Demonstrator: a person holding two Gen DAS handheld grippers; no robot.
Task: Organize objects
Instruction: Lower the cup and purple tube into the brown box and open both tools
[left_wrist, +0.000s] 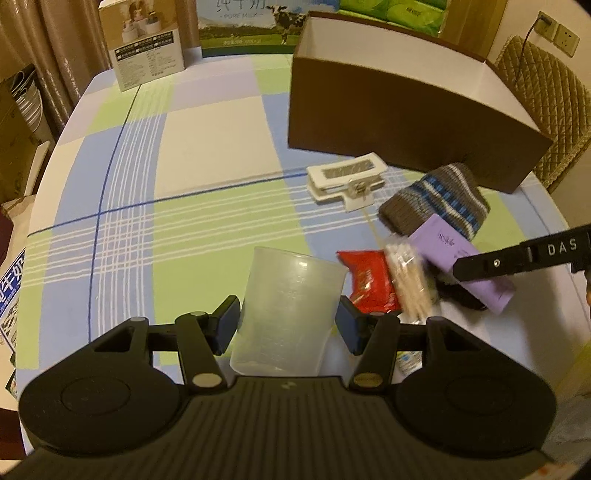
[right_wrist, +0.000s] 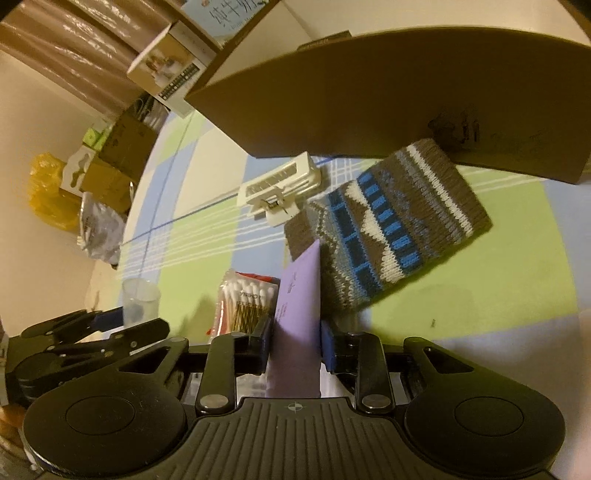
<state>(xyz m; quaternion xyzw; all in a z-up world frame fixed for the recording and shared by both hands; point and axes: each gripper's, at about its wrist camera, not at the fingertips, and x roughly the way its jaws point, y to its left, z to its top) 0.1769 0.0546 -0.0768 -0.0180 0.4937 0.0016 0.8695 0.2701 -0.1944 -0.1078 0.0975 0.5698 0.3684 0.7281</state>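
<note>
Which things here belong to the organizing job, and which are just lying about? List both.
Job: clear cup in the left tongs; purple box in the right tongs; knitted pouch; white clip; cotton swabs; red packet; brown box.

Lying about: milk carton, product box.

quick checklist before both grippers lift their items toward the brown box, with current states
1. Left gripper closed on the clear cup: ok, pads sit against both sides.
2. Right gripper closed on the purple box: ok, held between both pads.
3. Purple box free of the knitted sock: cannot tell, their edges overlap in view.
4. Brown box open on top: ok.
5. White clip out of the way: not ok, it lies on the table in front of the box.
6. Cotton swab pack clear of right gripper: cannot tell, very close.
</note>
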